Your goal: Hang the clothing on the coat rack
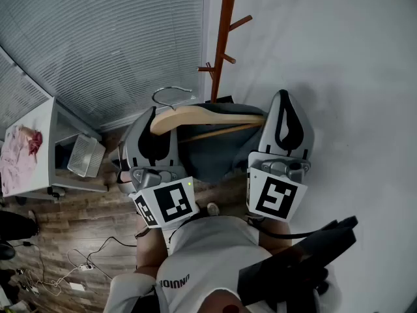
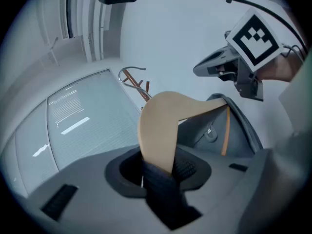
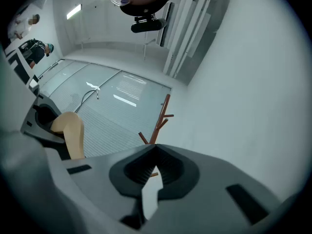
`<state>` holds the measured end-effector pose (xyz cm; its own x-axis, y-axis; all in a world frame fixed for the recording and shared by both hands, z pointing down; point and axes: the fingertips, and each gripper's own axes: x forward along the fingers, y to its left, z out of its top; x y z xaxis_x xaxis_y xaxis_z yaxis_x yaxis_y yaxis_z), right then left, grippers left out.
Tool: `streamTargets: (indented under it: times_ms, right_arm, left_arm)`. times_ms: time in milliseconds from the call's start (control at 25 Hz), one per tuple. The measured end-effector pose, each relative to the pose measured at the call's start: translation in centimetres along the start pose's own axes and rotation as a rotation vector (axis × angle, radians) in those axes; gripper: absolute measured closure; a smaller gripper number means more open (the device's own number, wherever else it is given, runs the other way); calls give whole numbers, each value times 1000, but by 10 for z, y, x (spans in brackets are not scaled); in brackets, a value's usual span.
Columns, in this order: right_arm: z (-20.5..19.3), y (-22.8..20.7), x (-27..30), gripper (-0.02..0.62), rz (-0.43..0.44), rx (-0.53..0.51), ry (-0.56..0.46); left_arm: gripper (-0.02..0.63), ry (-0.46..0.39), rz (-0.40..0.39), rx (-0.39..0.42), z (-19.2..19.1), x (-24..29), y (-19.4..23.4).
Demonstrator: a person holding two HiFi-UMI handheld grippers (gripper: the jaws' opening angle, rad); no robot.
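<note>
Clothing and hanger end clamped in left fingers; right fingers closed, empty; rack apart.

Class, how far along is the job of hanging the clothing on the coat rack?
Done: the dark garment hangs on the wooden hanger. In hand: the left gripper clamps the hanger's end together with the cloth. Left: the hook is not yet on the coat rack.

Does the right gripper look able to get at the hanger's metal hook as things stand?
Probably yes. The right gripper, jaws together, sits by the right end of the hanger; the metal hook stands free above its middle, nothing between them. The left gripper clamps the other end.
</note>
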<state>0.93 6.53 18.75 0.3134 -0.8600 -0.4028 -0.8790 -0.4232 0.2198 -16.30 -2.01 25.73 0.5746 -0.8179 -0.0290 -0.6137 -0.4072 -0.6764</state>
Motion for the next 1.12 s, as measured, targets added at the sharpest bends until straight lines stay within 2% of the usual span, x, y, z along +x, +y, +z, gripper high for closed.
streamTargets:
  times_ms: [440, 640, 1120]
  right_arm:
    - [-3, 6, 0, 575, 3, -6, 13]
    - [-4, 5, -2, 575, 13, -82, 10]
    - [4, 17, -14, 575, -79, -122, 17]
  left_arm:
    - [468, 13, -14, -6, -4, 1, -2]
    - [468, 12, -31, -4, -4, 2, -5]
    - [468, -35, -96, -27, -8, -2, -12]
